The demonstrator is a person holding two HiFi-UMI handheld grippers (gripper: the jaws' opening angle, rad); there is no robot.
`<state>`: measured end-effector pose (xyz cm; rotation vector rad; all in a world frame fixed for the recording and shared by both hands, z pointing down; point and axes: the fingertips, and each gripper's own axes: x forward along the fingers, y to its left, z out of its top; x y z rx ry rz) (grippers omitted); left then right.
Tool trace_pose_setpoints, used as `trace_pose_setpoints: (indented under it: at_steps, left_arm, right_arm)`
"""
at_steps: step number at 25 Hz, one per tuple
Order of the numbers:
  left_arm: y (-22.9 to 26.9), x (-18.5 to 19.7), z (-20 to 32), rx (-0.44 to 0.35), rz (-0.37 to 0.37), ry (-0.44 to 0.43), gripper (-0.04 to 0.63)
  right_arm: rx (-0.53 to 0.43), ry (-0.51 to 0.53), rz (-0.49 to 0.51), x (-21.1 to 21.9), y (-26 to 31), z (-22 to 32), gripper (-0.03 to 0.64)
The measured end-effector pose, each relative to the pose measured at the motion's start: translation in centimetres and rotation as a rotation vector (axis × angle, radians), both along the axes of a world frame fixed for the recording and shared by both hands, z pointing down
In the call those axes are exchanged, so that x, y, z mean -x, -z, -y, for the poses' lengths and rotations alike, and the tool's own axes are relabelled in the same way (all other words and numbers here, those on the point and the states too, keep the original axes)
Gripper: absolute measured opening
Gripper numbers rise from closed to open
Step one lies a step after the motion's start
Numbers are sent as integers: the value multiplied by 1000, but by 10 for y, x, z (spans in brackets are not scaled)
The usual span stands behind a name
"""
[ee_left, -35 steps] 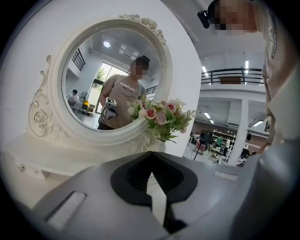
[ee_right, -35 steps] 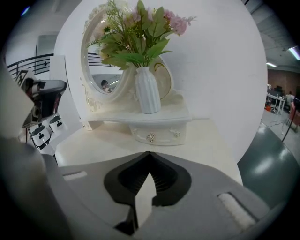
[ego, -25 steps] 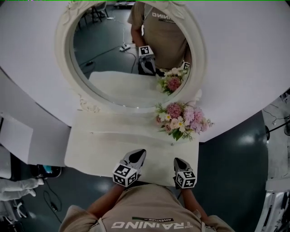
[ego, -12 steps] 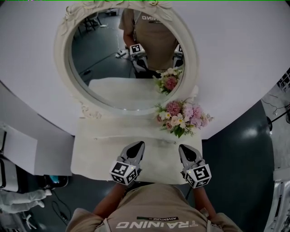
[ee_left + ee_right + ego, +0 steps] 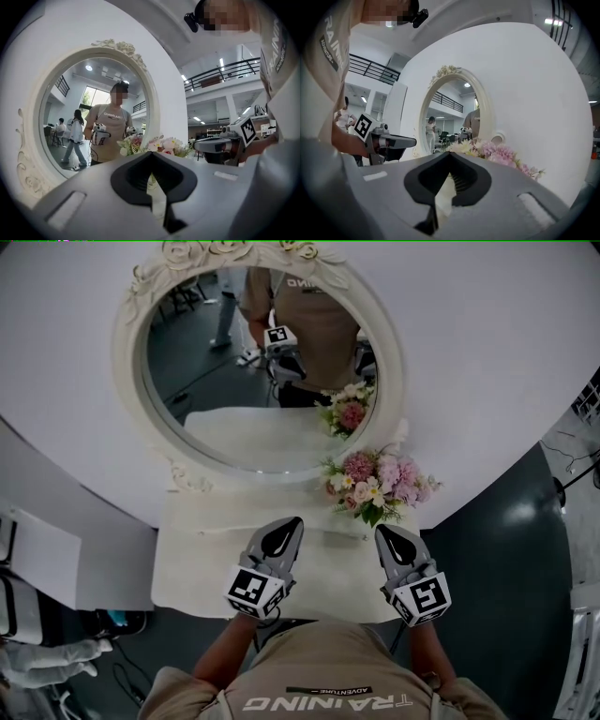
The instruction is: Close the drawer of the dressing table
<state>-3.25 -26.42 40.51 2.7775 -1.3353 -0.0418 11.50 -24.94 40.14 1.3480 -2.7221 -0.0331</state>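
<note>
The drawer itself does not show in any view: it would sit in the front of the dressing table [image 5: 192,568], on the side away from the mirror [image 5: 234,381], and that front is hidden under the person's shirt [image 5: 319,681] and the two grippers. I cannot tell whether it stands out or is already in. The white surface runs from the foot of the mirror to its near edge. The left gripper [image 5: 292,522] and the right gripper [image 5: 385,532] hang side by side over that edge, tips aimed toward the mirror. Each has its jaws brought together with nothing between them. A bouquet of pink and white flowers [image 5: 380,482] stands at the mirror's lower right, beyond the right gripper's tip. This looks like the pushing step or its very end. If the drawer is out, the next move calls for lowering the closed tips to its front and pressing straight toward the mirror, evenly on both sides.
</note>
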Motion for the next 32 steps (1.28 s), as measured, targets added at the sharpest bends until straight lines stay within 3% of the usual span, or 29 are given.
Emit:
trace_pose_setpoints:
  at_steps: [6, 12, 16, 26, 32]
  left_arm:
    - [20, -2, 6, -57, 65, 15, 14]
    - [44, 15, 14, -85, 22, 87, 14]
    - [45, 22, 14, -76, 17, 112, 14]
    - [26, 22, 3, -37, 19, 130, 14]
    - [22, 20, -4, -29, 12, 125, 14]
  right_arm:
    - [-53, 6, -13, 5, 18, 8, 2]
    - [-103, -35, 18, -1, 40, 16, 3]
    - [-88, -25, 59, -1, 39, 17, 3]
    - [-116, -38, 30, -6, 39, 8, 2]
    - [-67, -7, 68, -5, 31, 4, 2]
